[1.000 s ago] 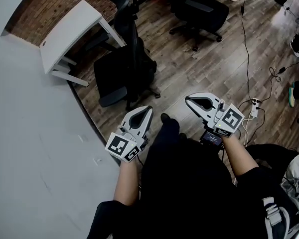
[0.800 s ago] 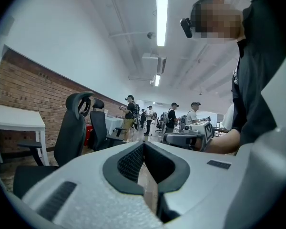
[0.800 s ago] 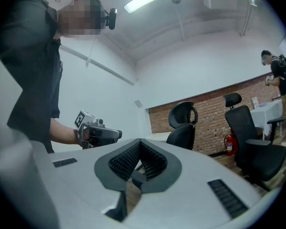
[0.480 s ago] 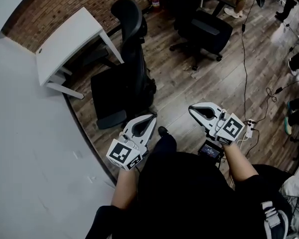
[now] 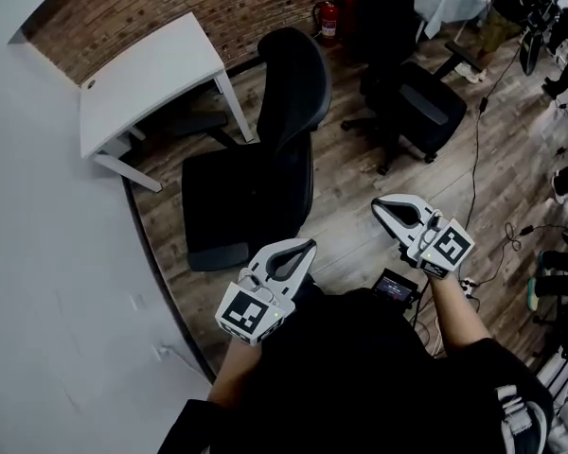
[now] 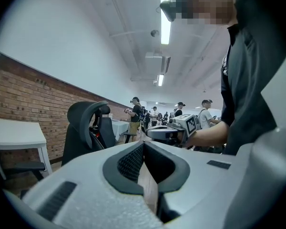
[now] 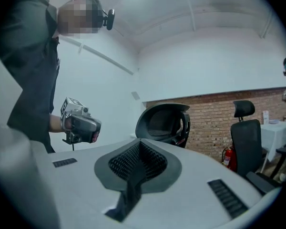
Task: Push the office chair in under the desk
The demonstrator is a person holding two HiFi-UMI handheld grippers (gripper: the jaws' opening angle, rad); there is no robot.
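Behind the black mesh office chair (image 5: 265,159), left gripper (image 5: 303,250) and right gripper (image 5: 382,206) are hovering closed, empty; an off-centre push is probably risking swivelling it into a leg of the white table (image 5: 151,69).

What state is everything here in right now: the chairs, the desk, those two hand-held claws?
White desk: standing by the brick wall.
Office chair: upright, pulled out, not tucked under.
Left gripper: shut, empty, off the chair.
Right gripper: shut, empty, off the chair.
Second chair: upright, farther back.
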